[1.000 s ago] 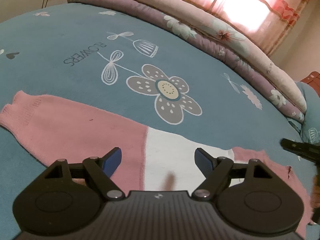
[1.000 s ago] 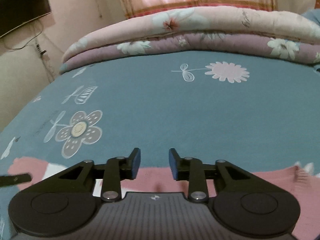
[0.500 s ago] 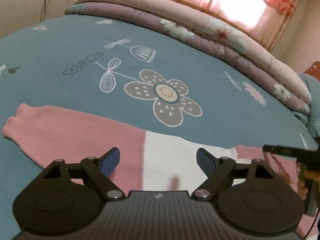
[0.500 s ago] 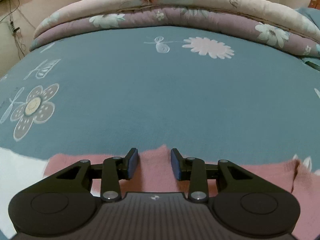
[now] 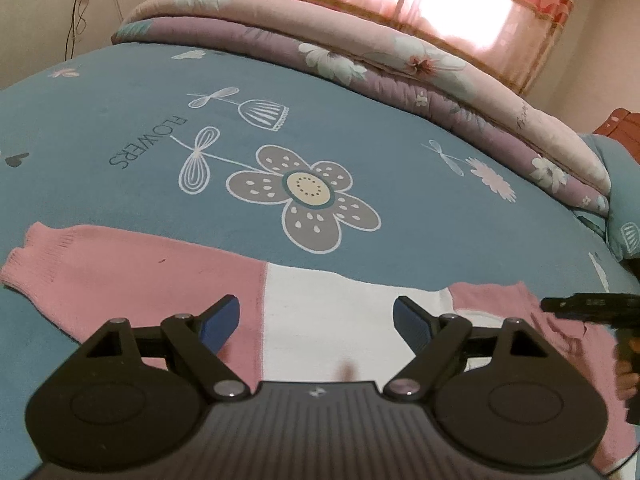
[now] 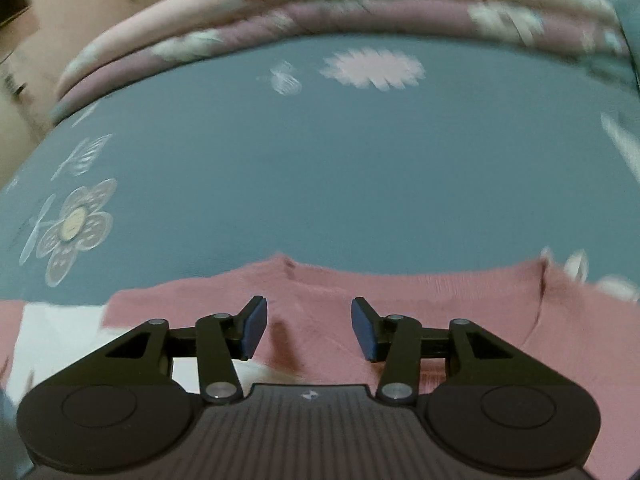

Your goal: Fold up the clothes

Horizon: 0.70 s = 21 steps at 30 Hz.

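A pink knitted sweater with a white band [image 5: 332, 312] lies flat across the blue flowered bed sheet [image 5: 360, 128], one sleeve stretched out to the left. My left gripper [image 5: 316, 322] hovers open over the seam between the pink sleeve and the white band, nothing between its fingers. In the right wrist view the sweater's pink body [image 6: 420, 292] fills the lower part. My right gripper [image 6: 308, 328] is low over it, jaws opening, with only flat cloth beneath the gap. The right gripper [image 5: 588, 308] also shows at the left wrist view's right edge.
A rolled pink and purple floral quilt [image 5: 400, 64] runs along the far side of the bed under a bright curtained window [image 5: 460, 4]. A wall with a cable [image 5: 76, 12] is at the far left. A hand [image 5: 626, 384] shows at the right edge.
My right gripper came down closer to the pink cloth and its jaws spread wider. In the left wrist view it has pushed in from the right. My left gripper stayed open, rolled a little.
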### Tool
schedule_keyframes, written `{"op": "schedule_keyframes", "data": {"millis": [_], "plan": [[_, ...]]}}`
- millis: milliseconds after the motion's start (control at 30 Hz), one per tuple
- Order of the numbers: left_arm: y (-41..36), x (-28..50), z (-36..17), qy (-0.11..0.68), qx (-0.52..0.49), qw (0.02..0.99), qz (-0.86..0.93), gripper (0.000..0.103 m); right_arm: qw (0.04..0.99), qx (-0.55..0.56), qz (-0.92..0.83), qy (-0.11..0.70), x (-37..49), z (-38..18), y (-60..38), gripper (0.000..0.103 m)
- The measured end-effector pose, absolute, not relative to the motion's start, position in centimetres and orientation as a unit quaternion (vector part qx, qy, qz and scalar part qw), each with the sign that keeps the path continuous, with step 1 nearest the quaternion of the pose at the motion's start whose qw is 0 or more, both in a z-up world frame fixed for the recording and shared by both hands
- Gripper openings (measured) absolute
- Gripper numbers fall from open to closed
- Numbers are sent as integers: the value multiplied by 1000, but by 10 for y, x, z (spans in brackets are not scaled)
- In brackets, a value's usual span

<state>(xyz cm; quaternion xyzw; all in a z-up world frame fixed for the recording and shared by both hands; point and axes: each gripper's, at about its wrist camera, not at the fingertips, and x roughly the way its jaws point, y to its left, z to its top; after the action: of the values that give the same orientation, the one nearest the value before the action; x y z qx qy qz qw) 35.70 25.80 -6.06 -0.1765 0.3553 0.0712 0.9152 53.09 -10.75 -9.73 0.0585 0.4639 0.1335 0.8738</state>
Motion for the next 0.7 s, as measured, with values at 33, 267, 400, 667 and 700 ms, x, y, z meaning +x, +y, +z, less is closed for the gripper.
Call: {"op": "schedule_keyframes", "data": {"millis": [33, 267, 400, 667, 700], "plan": [[258, 358, -61, 356, -176, 915, 72, 84, 869, 73, 128, 473, 538, -107, -111, 52], [259, 363, -68, 366, -176, 910, 82, 84, 885, 82, 108, 446, 557, -106, -115, 53], [261, 360, -66, 359, -179, 912, 80, 84, 892, 88, 104, 431, 537, -85, -132, 55], [257, 360, -65, 361, -174, 913, 81, 84, 886, 47, 63, 457, 511, -90, -169, 61], [256, 360, -65, 362, -172, 913, 80, 84, 884, 47, 58, 461, 513, -97, -172, 61]]}}
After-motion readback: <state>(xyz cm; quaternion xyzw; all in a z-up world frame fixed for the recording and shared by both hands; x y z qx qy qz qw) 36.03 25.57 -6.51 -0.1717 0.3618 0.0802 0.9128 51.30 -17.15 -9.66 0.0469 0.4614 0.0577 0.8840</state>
